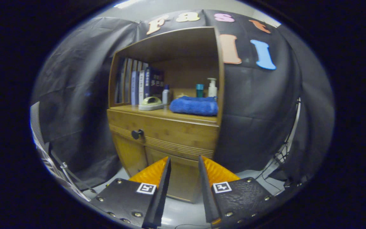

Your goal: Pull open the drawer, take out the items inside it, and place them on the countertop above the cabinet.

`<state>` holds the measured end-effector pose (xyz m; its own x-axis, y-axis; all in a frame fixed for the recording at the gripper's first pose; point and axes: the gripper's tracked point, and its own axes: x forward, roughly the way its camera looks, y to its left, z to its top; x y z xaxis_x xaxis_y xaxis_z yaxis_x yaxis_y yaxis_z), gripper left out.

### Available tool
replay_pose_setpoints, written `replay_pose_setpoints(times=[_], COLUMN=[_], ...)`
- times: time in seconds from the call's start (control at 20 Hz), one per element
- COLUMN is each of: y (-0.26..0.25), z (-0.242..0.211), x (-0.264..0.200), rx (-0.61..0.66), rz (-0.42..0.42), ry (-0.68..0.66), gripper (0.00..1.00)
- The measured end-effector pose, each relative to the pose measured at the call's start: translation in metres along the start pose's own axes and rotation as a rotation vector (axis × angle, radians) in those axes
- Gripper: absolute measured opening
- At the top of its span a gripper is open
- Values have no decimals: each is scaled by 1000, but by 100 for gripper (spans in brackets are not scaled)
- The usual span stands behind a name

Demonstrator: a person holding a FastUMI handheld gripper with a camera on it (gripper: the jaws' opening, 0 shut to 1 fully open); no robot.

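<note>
A wooden cabinet (167, 127) stands against the black cloth wall, seen from a camera riding on the tongs (184, 162), whose 2 fingers stand apart with nothing between them, released and well short of the cabinet. The drawer (170, 132) is fully closed, a wide front panel just under the tabletop (160, 112), with a dark round knob (137, 134) toward its left end, beyond and left of the fingers. Whatever lies inside is hidden. On the tabletop sit a folded blue towel (195, 106), a pale rounded object (151, 103), a row of books (141, 86) and small bottles (212, 88). The task seems to be at its first step: the next move likely calls for reaching forward and left, then closing the fingers around the knob to pull.
</note>
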<state>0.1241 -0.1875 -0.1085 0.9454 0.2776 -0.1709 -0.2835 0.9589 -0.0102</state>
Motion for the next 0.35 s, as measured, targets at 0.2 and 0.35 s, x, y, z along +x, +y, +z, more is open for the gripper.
replay_pose_setpoints(times=[0.2, 0.35], y=[-38, -50], z=[-11, -9], x=[-9, -14], rx=[9, 33], rz=[-106, -137], ry=[15, -1], gripper=[51, 51])
